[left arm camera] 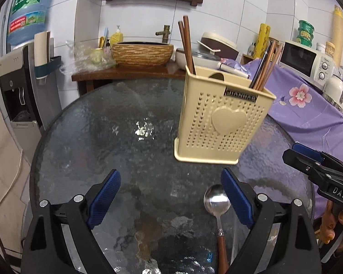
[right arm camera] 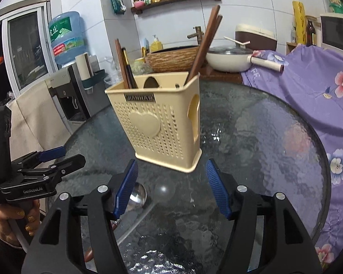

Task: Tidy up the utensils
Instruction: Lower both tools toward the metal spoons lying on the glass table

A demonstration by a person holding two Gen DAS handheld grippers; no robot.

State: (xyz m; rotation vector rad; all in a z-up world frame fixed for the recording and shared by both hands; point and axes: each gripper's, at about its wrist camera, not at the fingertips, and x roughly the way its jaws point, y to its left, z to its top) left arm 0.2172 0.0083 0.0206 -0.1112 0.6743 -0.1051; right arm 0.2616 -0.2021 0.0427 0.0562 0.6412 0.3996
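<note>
A beige perforated utensil holder [left arm camera: 221,118] [right arm camera: 162,123] stands on the round glass table [left arm camera: 103,137] [right arm camera: 263,148]. Brown chopsticks [left arm camera: 187,45] [right arm camera: 205,43] lean out of its compartments. A steel spoon [left arm camera: 217,201] with a brown handle lies flat on the glass in front of the holder. My left gripper [left arm camera: 171,196] is open just above the table, and the spoon's bowl lies inside its span, close to the right finger. My right gripper [right arm camera: 171,189] is open too, with nothing between its pads. Its left finger hides part of the spoon [right arm camera: 138,195].
Behind the table is a wooden counter with a woven-look basin [left arm camera: 143,53] and a white pot [right arm camera: 228,59]. A purple flowered cloth [right arm camera: 308,84] covers the right side, with a microwave [left arm camera: 306,60] on it. A water dispenser [left arm camera: 18,86] stands at the left. A hand [right arm camera: 11,223] holds the left gripper.
</note>
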